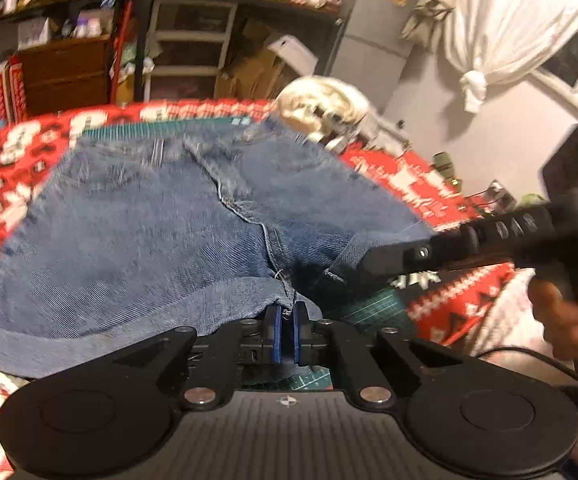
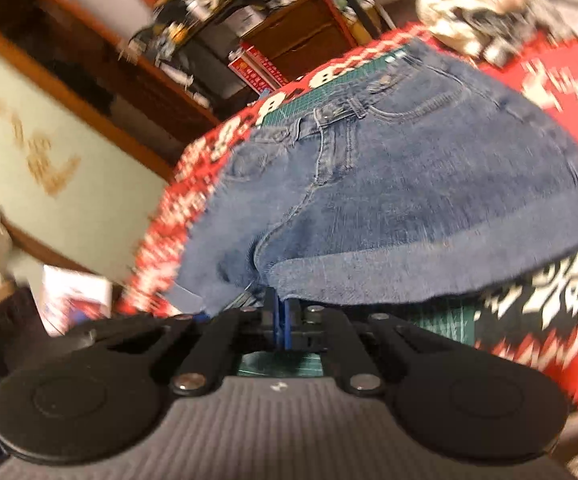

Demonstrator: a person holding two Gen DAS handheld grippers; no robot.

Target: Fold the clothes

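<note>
Blue denim shorts lie spread on a green cutting mat over a red patterned cloth, waistband at the far side. My left gripper is shut on the cuffed hem of the shorts near the crotch seam. In the left wrist view the right gripper comes in from the right, its tips at the other leg's hem. In the right wrist view the shorts fill the middle, and my right gripper is shut on the hem edge by the crotch. Both views are blurred.
A white and grey bundle of cloth sits beyond the waistband. The red patterned cloth covers the table. Cluttered shelves and drawers stand behind; a white curtain hangs at the right. A hand holds the right gripper.
</note>
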